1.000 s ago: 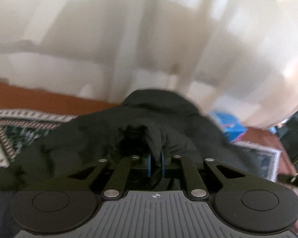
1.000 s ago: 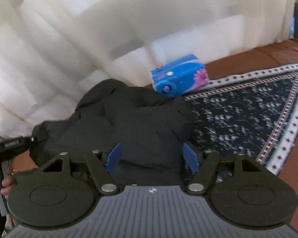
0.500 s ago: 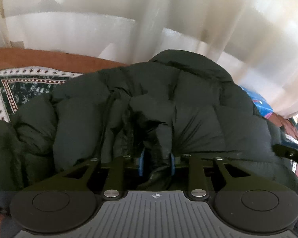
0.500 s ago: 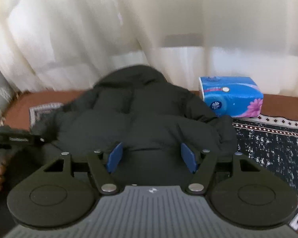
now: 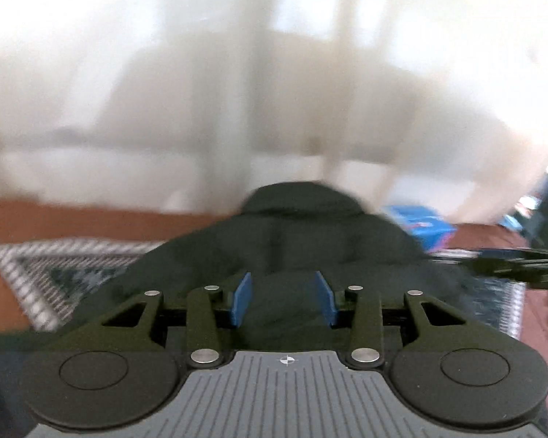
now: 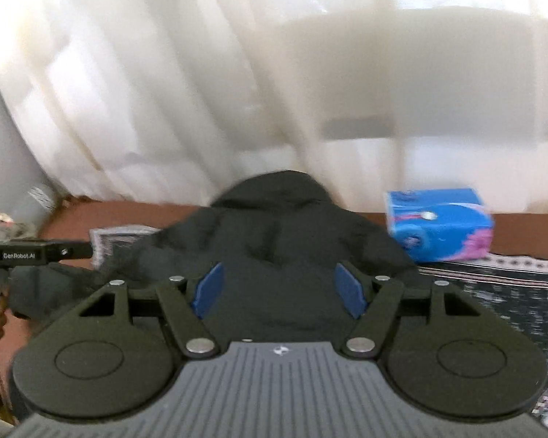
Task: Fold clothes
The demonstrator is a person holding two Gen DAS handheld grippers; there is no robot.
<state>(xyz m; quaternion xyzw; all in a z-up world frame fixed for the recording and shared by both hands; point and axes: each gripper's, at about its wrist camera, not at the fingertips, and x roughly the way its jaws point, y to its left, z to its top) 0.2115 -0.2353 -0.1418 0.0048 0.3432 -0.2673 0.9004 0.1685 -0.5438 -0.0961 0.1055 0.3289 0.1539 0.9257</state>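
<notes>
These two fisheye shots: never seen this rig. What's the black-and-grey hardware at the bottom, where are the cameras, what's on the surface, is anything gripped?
No robot arm here: a person holds a two-finger gripper in each hand, and each gripper carries a camera looking along its blue pads.

Left view shows the left gripper; right view the right gripper.

A black puffer jacket lies heaped on a patterned rug, a blue tissue pack beside it, white curtains behind.

Nothing is gripped. Both stand open; the left one's jaws have just been opening, off the jacket.
</notes>
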